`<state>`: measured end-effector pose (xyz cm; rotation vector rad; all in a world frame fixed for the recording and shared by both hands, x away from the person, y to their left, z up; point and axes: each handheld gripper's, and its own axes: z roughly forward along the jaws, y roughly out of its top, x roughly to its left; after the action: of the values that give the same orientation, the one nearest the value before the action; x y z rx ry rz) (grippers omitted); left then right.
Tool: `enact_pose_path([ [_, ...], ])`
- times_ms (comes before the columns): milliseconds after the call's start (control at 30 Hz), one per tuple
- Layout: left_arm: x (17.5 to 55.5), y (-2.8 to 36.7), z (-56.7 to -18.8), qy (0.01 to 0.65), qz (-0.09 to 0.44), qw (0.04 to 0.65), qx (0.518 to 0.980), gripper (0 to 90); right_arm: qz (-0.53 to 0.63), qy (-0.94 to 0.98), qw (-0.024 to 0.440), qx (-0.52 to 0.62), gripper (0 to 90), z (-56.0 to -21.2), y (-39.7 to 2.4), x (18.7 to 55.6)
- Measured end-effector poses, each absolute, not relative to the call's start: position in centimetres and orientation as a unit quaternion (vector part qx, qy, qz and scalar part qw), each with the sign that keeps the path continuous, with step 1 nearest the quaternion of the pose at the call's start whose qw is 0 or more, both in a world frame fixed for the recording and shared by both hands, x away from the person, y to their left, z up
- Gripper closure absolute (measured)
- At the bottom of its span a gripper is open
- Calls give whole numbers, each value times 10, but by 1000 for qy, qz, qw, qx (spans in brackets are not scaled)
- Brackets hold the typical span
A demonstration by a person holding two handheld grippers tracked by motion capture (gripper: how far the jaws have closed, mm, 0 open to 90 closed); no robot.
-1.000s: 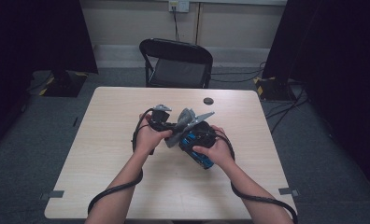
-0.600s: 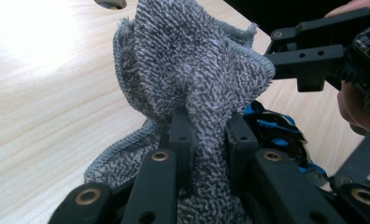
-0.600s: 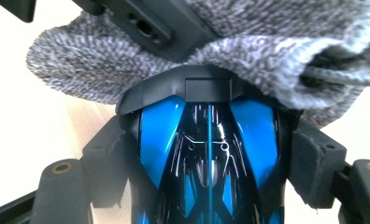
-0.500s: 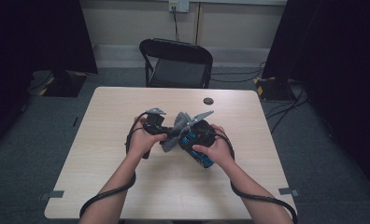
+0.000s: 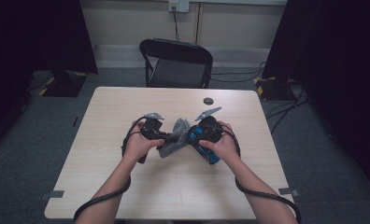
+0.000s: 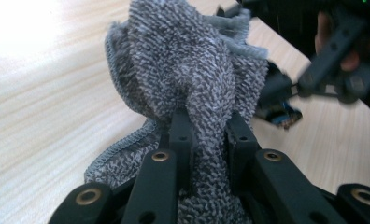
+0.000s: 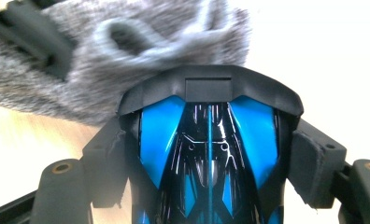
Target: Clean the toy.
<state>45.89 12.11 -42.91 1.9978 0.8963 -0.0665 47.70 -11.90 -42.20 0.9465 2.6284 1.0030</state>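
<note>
1. A pale wooden rectangular table stands on grey carpet floor.
2. A black folding metal chair sits just beyond the table's far edge.
3. A cream wall runs behind, with a white wall socket and a black cable hanging from it.
4. Black curtains hang on both sides.
5. A small dark round disc lies near the table's far edge.

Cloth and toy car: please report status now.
Left gripper shut on cloth. Right gripper shut on toy car. Cloth touches car. Nothing in the way.
</note>
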Motion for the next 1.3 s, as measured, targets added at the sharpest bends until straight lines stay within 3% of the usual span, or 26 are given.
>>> enact_pose_path([
  [333,467,151,-424,413,11,475,777,765,340,881,86,319,254,-419,-127,476],
  [567,478,144,-415,430,37,488,759,765,343,886,74,302,254,-422,-116,468],
  [933,482,112,-423,417,10,496,761,764,343,891,71,290,254,-423,-105,462],
  [1300,477,105,-426,404,-9,489,773,764,344,893,70,283,254,-420,-101,463],
])
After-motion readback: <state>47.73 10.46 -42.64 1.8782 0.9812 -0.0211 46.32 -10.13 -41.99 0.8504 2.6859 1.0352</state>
